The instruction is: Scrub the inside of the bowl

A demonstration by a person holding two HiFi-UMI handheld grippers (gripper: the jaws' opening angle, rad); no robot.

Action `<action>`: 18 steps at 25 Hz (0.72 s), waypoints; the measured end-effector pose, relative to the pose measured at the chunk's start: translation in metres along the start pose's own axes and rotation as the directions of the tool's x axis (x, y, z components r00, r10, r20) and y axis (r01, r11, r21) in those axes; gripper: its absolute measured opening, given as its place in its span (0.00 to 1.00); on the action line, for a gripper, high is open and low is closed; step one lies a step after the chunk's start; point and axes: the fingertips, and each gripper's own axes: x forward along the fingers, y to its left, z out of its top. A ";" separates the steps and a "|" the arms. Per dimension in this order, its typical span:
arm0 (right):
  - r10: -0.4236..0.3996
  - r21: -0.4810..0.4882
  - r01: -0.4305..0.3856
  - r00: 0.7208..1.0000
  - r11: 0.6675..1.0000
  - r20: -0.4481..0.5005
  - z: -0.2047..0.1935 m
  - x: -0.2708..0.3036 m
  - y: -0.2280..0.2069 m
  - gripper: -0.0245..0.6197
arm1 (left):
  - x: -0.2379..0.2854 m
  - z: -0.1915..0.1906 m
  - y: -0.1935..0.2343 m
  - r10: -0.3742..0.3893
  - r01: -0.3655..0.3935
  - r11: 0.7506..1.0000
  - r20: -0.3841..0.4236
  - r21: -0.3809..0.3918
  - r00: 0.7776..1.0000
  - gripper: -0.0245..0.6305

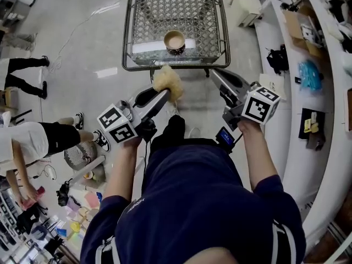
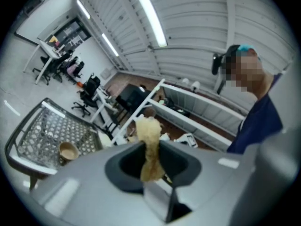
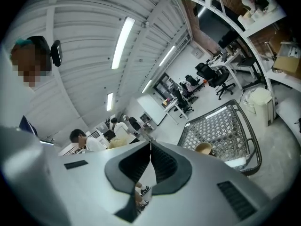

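A rigid metal lattice table (image 1: 127,37) stands ahead of me, carrying the small round bowl (image 1: 175,41), well apart from both grippers. With nothing steadying it, I judge it could skid or tip when scrubbed. My left gripper (image 1: 163,94) pinches a soft, fibrous yellow scrubber (image 1: 168,81) by its narrow end, which might slip free; my right gripper (image 1: 216,73) is closed on nothing.

A small round bowl (image 1: 175,42), tan inside and dark patterned outside, stands upright on the wire-mesh table (image 1: 137,15), toward its near edge. My left claw (image 1: 164,94) pinches a pale yellow fluffy scrubber (image 1: 168,80) just off that edge, apart from the bowl.
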 end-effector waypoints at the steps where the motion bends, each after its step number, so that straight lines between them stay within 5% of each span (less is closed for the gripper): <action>1: -0.003 0.000 0.003 1.000 1.000 -0.002 0.003 0.006 -0.003 0.05 | 0.002 0.005 0.007 -0.006 0.006 1.000 -0.002 -0.003 1.000 0.16; 18: -0.098 0.029 0.098 0.995 0.995 -0.005 0.056 0.128 -0.051 0.05 | 0.017 0.083 0.139 -0.090 0.087 0.995 -0.061 -0.046 0.994 0.16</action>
